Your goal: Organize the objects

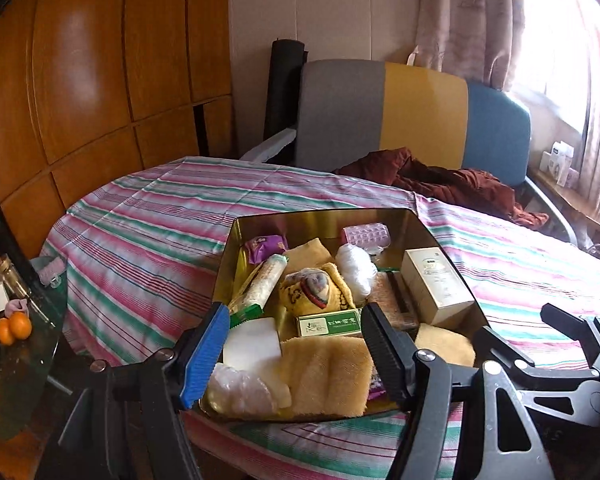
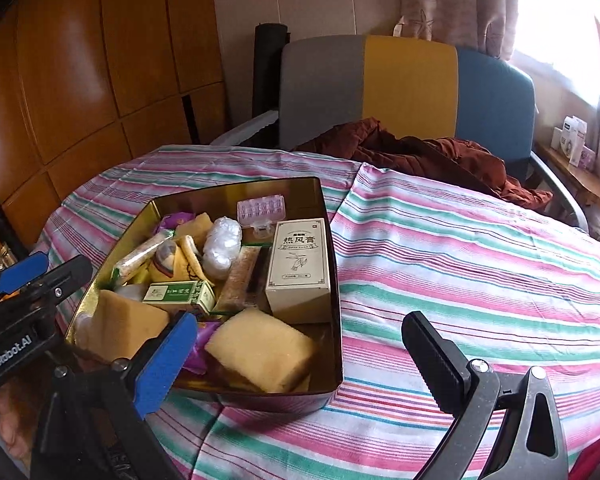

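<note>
The gold tin box sits on the striped surface, crammed with a cream carton, a green packet and yellow sponges; the left gripper hangs over its near edge, fingers spread and holding nothing. The right gripper hovers by the box's near right corner, fingers wide apart and empty.

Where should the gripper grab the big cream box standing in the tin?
Probably the cream box is best gripped at its top end, coming from above. It stands upright against the tin's right wall, and snacks crowd its lower left, so only the top sticks up free. Close across its narrow faces.
</note>
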`<state>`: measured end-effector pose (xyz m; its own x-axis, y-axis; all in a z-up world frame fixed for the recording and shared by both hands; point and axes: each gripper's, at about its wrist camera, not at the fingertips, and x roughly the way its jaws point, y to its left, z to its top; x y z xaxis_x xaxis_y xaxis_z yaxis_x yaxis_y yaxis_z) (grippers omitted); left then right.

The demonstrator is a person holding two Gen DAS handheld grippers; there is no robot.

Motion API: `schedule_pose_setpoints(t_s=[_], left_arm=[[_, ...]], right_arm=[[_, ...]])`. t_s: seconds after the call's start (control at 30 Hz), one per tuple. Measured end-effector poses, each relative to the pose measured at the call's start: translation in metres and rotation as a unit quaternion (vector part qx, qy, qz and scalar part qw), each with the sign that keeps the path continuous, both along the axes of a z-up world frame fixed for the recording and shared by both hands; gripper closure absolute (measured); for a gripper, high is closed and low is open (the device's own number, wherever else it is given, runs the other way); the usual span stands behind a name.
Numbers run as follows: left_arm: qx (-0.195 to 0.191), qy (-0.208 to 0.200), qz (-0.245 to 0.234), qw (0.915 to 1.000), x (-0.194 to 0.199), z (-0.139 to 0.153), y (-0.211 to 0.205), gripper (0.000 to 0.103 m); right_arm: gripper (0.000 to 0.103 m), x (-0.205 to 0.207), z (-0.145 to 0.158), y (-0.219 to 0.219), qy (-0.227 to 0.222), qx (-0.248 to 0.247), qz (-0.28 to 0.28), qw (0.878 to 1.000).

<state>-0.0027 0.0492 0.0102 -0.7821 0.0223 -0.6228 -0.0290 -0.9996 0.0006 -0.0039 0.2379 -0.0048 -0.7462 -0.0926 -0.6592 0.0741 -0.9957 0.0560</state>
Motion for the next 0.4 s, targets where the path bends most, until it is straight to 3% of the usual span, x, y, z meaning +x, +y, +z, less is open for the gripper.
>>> schedule_pose_setpoints(t_s=[0.4], left_arm=[[0.005,0.009,0.000,0.9999,0.0041,0.0025,-0.0045,0.036]], right_arm=[[0.000,0.0030,0.0028,-0.0093,-0.001,0.008,0.010,1.000]])
